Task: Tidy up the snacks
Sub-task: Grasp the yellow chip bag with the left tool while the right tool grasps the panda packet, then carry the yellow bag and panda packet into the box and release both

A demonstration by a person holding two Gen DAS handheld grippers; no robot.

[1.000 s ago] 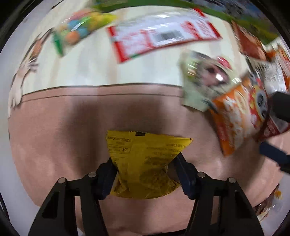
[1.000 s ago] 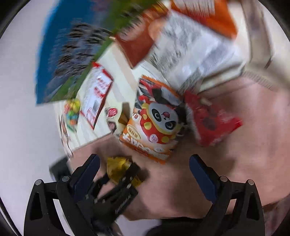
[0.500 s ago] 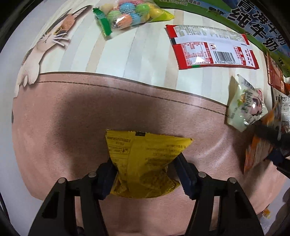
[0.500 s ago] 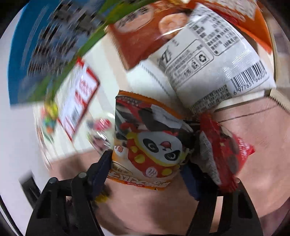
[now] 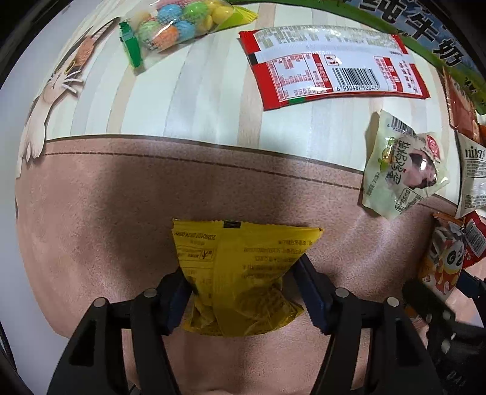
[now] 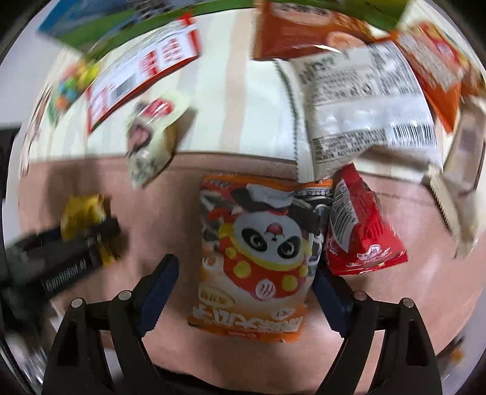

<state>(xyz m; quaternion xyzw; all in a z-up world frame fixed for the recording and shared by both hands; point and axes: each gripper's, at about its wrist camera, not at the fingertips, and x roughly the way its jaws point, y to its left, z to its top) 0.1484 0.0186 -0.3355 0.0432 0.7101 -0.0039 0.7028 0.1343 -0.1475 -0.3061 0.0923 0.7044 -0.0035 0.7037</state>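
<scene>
Left hand-held gripper (image 5: 243, 285) pinches yellow snack packet (image 5: 240, 273), jaws just easing; right hand-held gripper (image 6: 243, 291) just reopened, straddling panda snack bag (image 6: 258, 261), lower centre.

Black tongs (image 5: 243, 291), blue pads (image 5: 174, 299), silver screws (image 5: 341, 292)

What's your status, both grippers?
Left gripper clamped on yellow packet. Right gripper opening, straddling panda packet, left pad clear. Red packet crowds its right finger.

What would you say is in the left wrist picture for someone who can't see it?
The left gripper pinches a crinkly yellow snack packet above a pinkish-brown mat. More snack bags lie beyond, including a clear bag of colourful candy balls.
</scene>
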